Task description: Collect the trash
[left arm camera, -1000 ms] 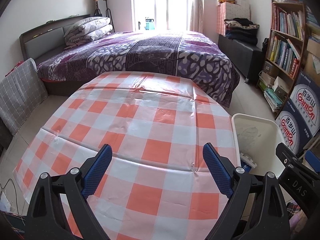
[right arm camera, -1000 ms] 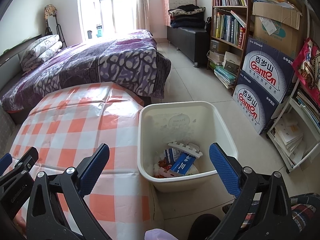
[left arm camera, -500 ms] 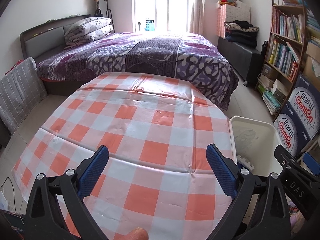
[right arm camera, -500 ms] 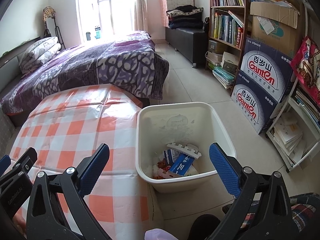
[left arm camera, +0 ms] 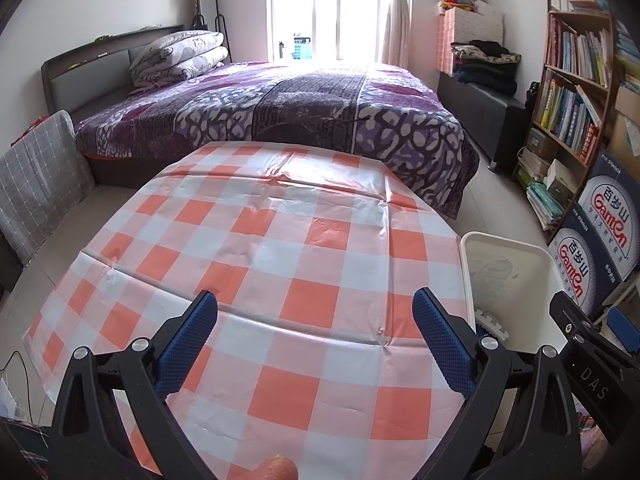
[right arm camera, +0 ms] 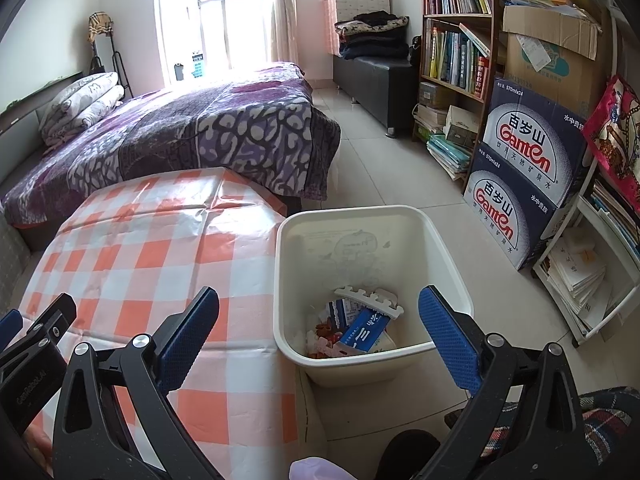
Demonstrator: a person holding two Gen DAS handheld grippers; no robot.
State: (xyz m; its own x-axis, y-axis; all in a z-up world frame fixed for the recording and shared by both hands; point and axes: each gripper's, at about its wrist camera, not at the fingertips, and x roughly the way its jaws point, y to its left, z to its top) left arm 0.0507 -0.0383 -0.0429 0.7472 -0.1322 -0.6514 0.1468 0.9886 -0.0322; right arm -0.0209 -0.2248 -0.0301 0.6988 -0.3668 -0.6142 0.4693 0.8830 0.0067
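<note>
the left hand-held gripper (left arm camera: 316,336) hangs over the near part of the worktop (left arm camera: 280,248), its two blue pads wide apart after just opening the last bit, with only checked cloth between them. the right hand-held gripper (right arm camera: 318,334) is likewise spread, nothing clamped, and looks down past the worktop's right edge straight into the bin (right arm camera: 448,264).

the relation that matters: the trash (right arm camera: 356,328) now lies inside that white bin, on its floor, below and just ahead of the right gripper, and to the right of the left one, beyond the worktop edge. the right hand is plainly the nearer. the bin stands on the floor tiles touching or just beside the worktop's right side; i cannot tell which. in the heap, a white toothed foam strip (right arm camera: 368,300) lies crosswise, a blue-and-white carton (right arm camera: 366,332) slants up toward the right, and red scraps sit to the left; the rest is too jumbled to count.

count: two grippers, one bin, one worktop with no loose litter visible on its cloth. from that i judge the collecting is done or nearly so.

farther off: one bed (left arm camera: 280,112), two stacked water cartons (right arm camera: 520,168), one bookshelf (right arm camera: 456,40).
</note>
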